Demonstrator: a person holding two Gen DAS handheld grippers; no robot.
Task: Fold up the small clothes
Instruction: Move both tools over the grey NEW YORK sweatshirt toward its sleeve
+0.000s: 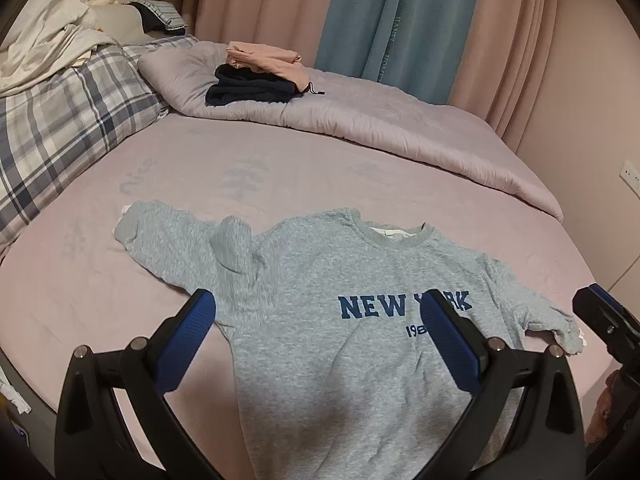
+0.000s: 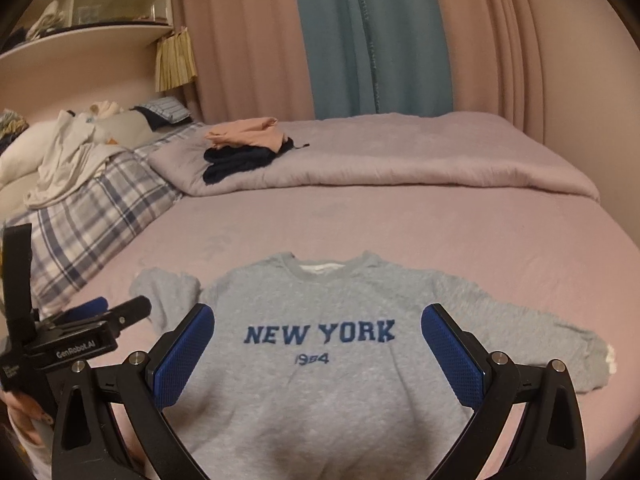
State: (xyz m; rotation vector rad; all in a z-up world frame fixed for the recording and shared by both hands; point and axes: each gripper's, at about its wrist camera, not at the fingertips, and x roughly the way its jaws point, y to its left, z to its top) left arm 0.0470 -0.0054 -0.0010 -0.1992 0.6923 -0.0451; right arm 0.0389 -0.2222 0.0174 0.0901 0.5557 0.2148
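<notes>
A grey sweatshirt (image 1: 320, 280) printed NEW YORK lies face up and spread flat on the pink bed sheet (image 1: 280, 172), collar away from me. Its left sleeve (image 1: 168, 236) stretches out and is bunched near the shoulder. The right sleeve (image 2: 560, 340) lies out to the side. My left gripper (image 1: 318, 316) hovers open above the sweatshirt's lower left body. In the right wrist view the sweatshirt (image 2: 320, 380) sits under my right gripper (image 2: 318, 324), which is open above the chest print. Nothing is held between either pair of blue pads.
A folded pile of a peach garment on dark ones (image 1: 256, 76) rests on the rolled purple quilt (image 1: 400, 128) at the back. Plaid pillows (image 1: 60, 132) and loose white cloth (image 1: 48, 48) lie at the left. Curtains hang behind, and a shelf (image 2: 88, 20) is at the upper left.
</notes>
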